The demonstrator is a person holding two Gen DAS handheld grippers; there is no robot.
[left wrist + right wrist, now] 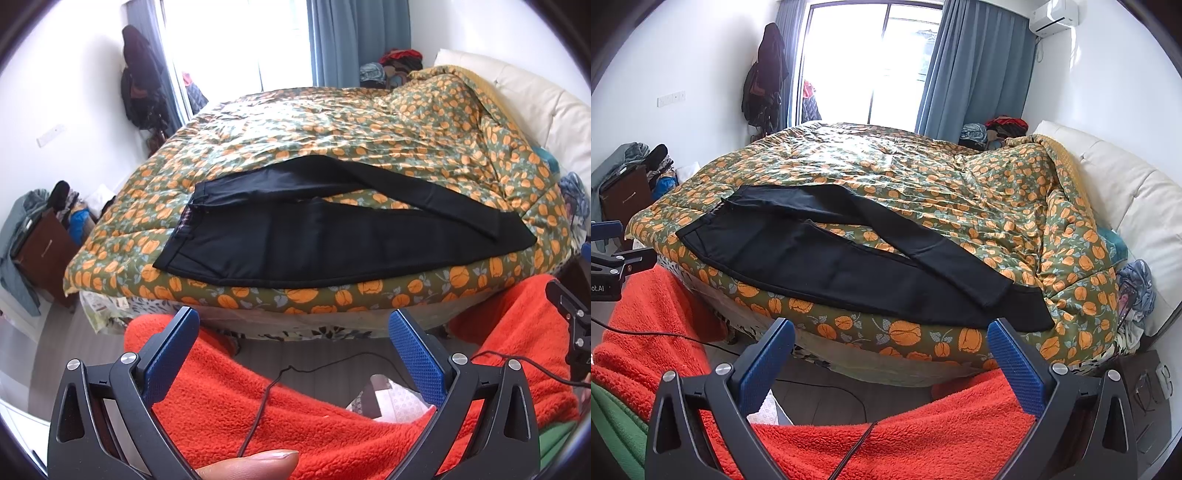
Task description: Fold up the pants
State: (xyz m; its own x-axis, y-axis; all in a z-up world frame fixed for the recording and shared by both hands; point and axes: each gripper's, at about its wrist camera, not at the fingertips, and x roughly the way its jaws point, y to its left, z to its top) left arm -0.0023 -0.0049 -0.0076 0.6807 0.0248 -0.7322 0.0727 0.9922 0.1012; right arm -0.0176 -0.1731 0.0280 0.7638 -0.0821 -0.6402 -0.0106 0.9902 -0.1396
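A: Where are the black pants?

B: Spread flat on the bed, on the floral quilt, along the near edge. Waistband to the left, cuffs to the right. Right wrist view shows the same lay.

A: Legs together?

B: Apart near the crotch, a wedge of quilt showing between them. The far leg angles across and its cuff end lies over the near leg toward the right.

A: Left gripper?

B: Jaws spread wide, nothing between the blue pads. Held back from the bed, short of the mattress edge, over orange fleece. A fingertip shows at the bottom of that view.

A: Right gripper?

B: Same: jaws released, empty, off the bed, in line with the cuff end of the pants. Orange fleece below it too, with a thin black cable running across.

A: Either one touching the pants?

B: Neither. Both well apart from the cloth.

A: Surroundings?

B: Cream headboard at right, blue curtains by a bright window, dark coats hung on the wall at left, clothes heaped in the far corner.
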